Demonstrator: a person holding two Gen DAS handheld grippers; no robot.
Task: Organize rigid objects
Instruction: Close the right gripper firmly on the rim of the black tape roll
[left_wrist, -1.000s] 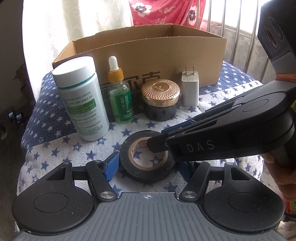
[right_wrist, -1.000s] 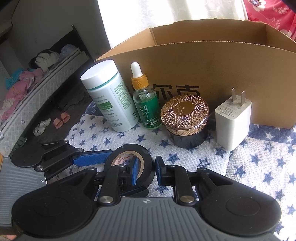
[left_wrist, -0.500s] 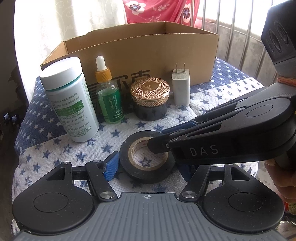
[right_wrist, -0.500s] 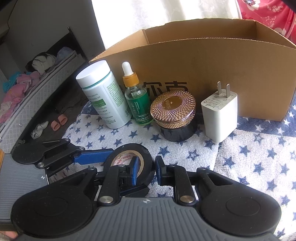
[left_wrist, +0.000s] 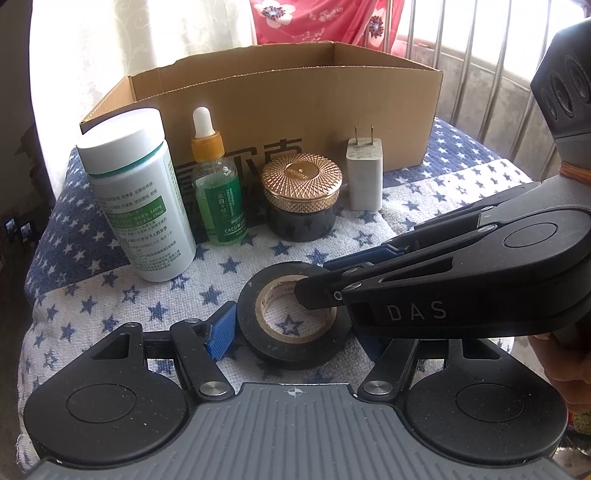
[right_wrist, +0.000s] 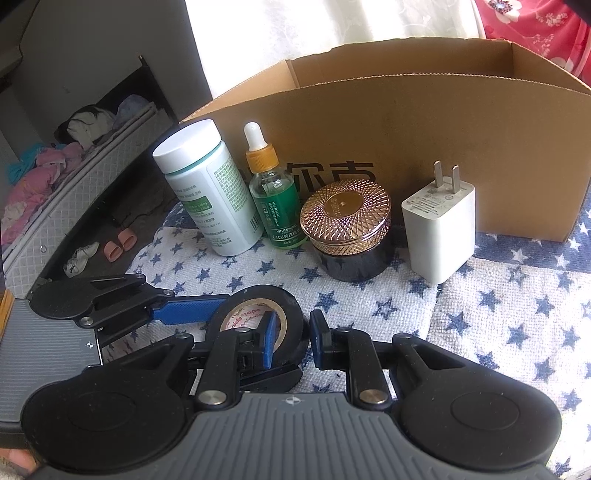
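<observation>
On the nubby white-and-blue star-printed towel (left_wrist: 110, 310) over the surface, a row stands before the corrugated cardboard box (left_wrist: 295, 99): a smooth cylindrical white pill bottle (left_wrist: 138, 199), a green glass dropper bottle (left_wrist: 218, 184) with a rubber bulb, a dark round jar (left_wrist: 301, 201) with a ribbed gold lid, and a blocky white plug adapter (left_wrist: 364, 177). Nearer, a glossy black roll of electrical tape (left_wrist: 291, 321) lies flat. The left gripper (left_wrist: 295, 332) straddles it, ridged blue jaws half open, grip unclear; the right gripper (right_wrist: 291, 341) pinches its wall, jaws nearly closed.
</observation>
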